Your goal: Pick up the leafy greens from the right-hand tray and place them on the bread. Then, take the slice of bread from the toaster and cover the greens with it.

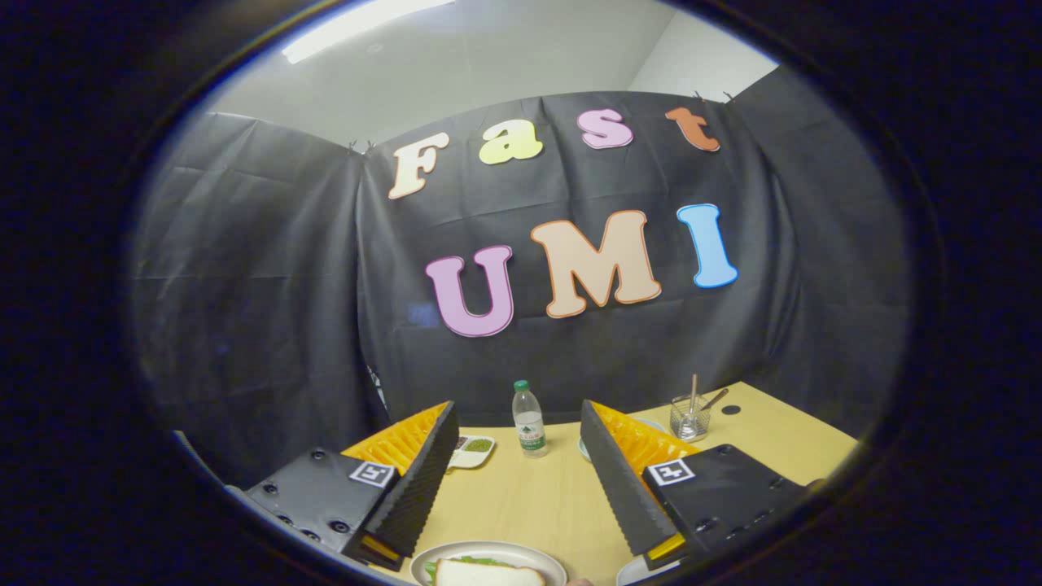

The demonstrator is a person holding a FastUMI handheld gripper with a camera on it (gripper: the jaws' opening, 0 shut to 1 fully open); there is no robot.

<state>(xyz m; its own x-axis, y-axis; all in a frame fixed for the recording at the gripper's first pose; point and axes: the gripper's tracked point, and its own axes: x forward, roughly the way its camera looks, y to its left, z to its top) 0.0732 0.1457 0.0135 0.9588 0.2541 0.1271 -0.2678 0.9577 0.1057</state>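
The gripper [518, 439] hangs wide apart, holding nothing, above the table [529, 496]. Below its fingers, a plate [488, 556] carries a bread slice [487, 575] over leafy greens [480, 561], both partly cut off. A water bottle [529, 419] stands beyond.

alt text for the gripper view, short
The gripper hangs open and empty above a plate where a bread slice covers leafy greens. Beyond its fingers on the wooden table stand a water bottle, a small dish and a glass utensil holder.
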